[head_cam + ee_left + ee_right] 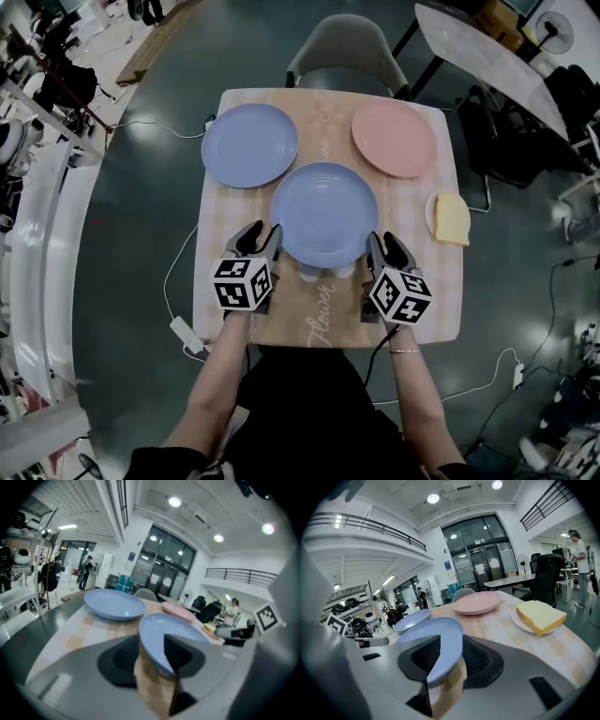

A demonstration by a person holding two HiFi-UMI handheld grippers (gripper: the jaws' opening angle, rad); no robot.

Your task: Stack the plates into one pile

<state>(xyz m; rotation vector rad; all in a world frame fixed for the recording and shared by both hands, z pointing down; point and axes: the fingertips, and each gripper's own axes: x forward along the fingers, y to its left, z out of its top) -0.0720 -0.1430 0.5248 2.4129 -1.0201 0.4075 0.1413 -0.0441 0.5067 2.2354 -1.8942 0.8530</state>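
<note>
Three plates lie on the checked table [323,314]. A blue plate [248,144] is at the far left and a pink plate [394,138] at the far right. A second blue plate [324,214] sits in the middle, nearest me. My left gripper [261,234] is at this plate's near-left rim and my right gripper [387,242] at its near-right rim. In the left gripper view the rim [161,660] runs between the open jaws of that gripper [152,654]. The right gripper view shows the same rim [440,660] between the spread jaws of that gripper [445,663].
A small white plate with a yellow slab [450,217] sits at the table's right edge, also in the right gripper view [539,616]. A grey chair [345,56] stands behind the table. A cable and power block [183,333] lie on the floor at left.
</note>
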